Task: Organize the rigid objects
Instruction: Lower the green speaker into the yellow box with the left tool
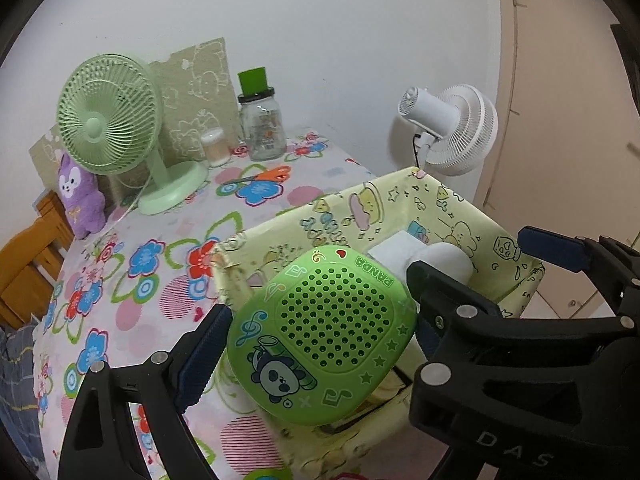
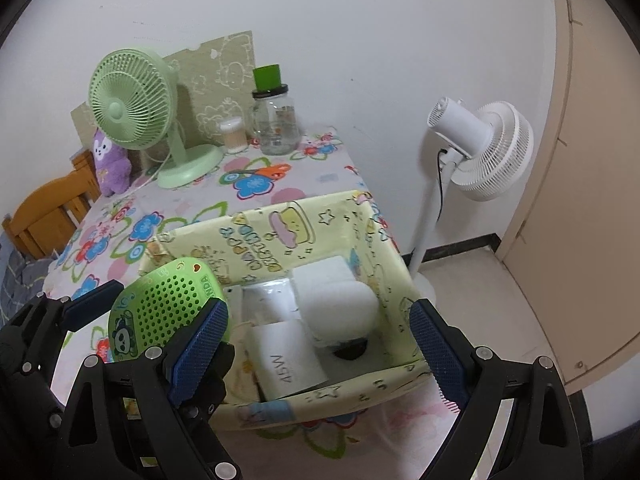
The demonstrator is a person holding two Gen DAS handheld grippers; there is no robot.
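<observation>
The left gripper (image 1: 320, 334) holds the green perforated plastic panda speaker (image 1: 322, 336) clamped between its jaws, above the near-left rim of the pale yellow cartoon-print fabric bin (image 2: 296, 224) on the counter. The right gripper (image 2: 316, 344) hovers over that bin, jaws wide apart, with a white box (image 2: 286, 360) and a white rounded object (image 2: 336, 304) lying between and beyond them.

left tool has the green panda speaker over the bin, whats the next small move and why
Probably lower the green panda speaker into the yellow bin and then open the left tool. The speaker hangs at the bin's near-left corner, and that side looks free beside the white box.
</observation>
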